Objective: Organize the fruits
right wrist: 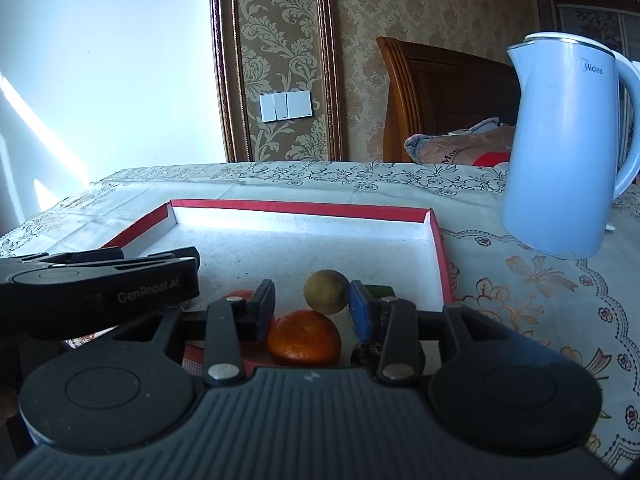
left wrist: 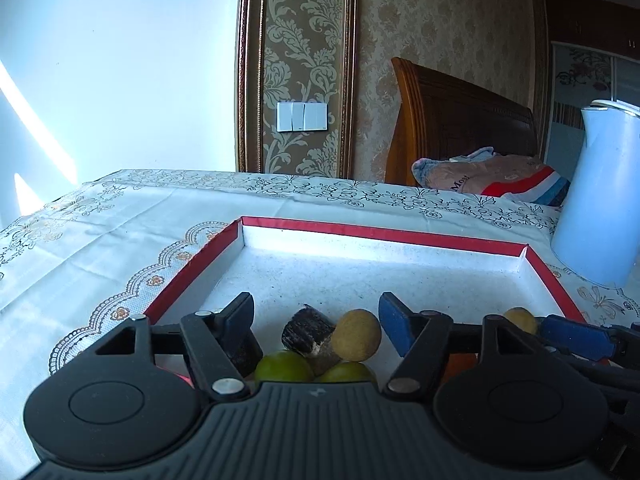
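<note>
The fruits sit bunched at the bottom of my frames, inside the red-edged tray [left wrist: 384, 236]: a tan round fruit [left wrist: 356, 335], two green ones [left wrist: 283, 366], and an orange [right wrist: 304, 338]. My left gripper [left wrist: 316, 320] is spread wide, holding nothing; my right gripper [right wrist: 312, 308] is slightly parted around the orange, not pressing it. I judge round fruit could roll if nudged. The blue kettle [right wrist: 560, 152] at right on the desk [left wrist: 100, 240] crowds that side.

A table under a floral-embroidered tablecloth [right wrist: 520, 320] carries a red-rimmed shallow box [right wrist: 304, 205] (white inside) and, beside it, a pale blue kettle [right wrist: 560, 152].
</note>
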`<move>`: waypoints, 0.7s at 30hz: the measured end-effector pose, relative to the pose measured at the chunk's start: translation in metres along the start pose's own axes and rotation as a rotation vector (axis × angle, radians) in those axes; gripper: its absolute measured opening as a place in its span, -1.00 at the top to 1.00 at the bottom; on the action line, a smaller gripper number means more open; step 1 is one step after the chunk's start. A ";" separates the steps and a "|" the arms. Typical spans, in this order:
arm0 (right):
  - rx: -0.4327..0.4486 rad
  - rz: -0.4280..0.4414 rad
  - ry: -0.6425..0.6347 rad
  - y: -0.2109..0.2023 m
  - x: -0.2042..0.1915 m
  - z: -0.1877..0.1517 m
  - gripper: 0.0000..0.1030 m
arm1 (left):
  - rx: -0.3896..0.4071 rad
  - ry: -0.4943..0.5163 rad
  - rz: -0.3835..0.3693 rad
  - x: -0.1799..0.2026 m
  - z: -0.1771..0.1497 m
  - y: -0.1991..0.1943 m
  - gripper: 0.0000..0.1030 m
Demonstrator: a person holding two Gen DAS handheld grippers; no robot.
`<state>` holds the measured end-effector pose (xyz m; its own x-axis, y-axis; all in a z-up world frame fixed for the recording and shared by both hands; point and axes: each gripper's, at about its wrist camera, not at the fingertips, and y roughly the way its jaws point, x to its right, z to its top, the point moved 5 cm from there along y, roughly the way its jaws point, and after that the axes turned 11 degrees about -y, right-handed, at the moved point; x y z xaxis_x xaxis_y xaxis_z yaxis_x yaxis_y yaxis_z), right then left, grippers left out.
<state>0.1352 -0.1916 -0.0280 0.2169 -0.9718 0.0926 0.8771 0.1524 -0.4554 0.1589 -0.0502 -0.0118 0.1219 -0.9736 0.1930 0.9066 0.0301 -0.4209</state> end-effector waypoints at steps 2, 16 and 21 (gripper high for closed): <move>0.001 0.002 0.004 -0.001 0.000 0.000 0.26 | 0.000 0.017 0.001 0.001 -0.001 -0.001 -0.33; 0.024 -0.014 0.016 -0.011 0.003 -0.002 0.06 | -0.013 0.018 0.016 -0.008 -0.005 -0.021 -0.34; 0.038 -0.015 0.027 -0.019 0.003 -0.002 0.06 | -0.031 -0.010 0.027 -0.018 -0.009 -0.031 -0.40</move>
<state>0.1182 -0.1974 -0.0208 0.1929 -0.9783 0.0751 0.8960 0.1444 -0.4200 0.1247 -0.0352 -0.0096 0.1503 -0.9702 0.1903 0.8900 0.0489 -0.4534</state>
